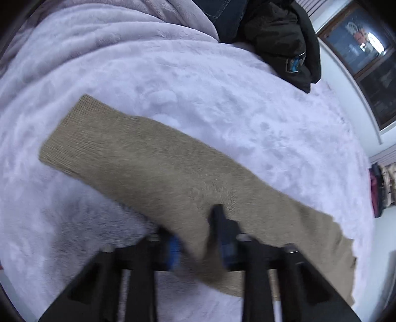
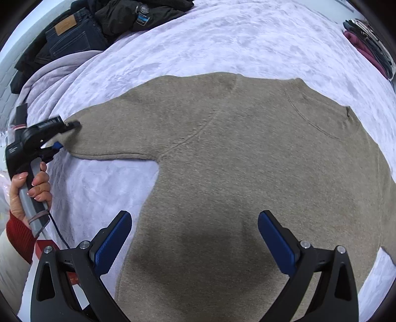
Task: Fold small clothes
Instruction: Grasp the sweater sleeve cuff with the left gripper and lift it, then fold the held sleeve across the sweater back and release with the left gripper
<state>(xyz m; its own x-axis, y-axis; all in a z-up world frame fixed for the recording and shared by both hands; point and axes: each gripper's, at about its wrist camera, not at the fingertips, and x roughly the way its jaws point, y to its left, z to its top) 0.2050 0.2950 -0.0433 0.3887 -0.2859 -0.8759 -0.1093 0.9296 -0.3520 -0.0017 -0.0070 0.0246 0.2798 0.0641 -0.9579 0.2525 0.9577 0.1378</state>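
Observation:
A tan knit sweater lies flat on a lilac fleece blanket, neckline to the right. Its sleeve stretches out to the left and ends in a ribbed cuff. My left gripper is shut on the sleeve, with a fold of tan fabric pinched between the blue pads. The right wrist view shows the same left gripper at the sleeve's far end, held by a hand in a red cuff. Over the sweater's body hangs my right gripper, open and holding nothing.
Dark jackets and folded jeans are piled at the blanket's far edge. A stack of folded clothes sits at the far right. The blanket bunches into ridges behind the sleeve. A dark window is beyond the bed.

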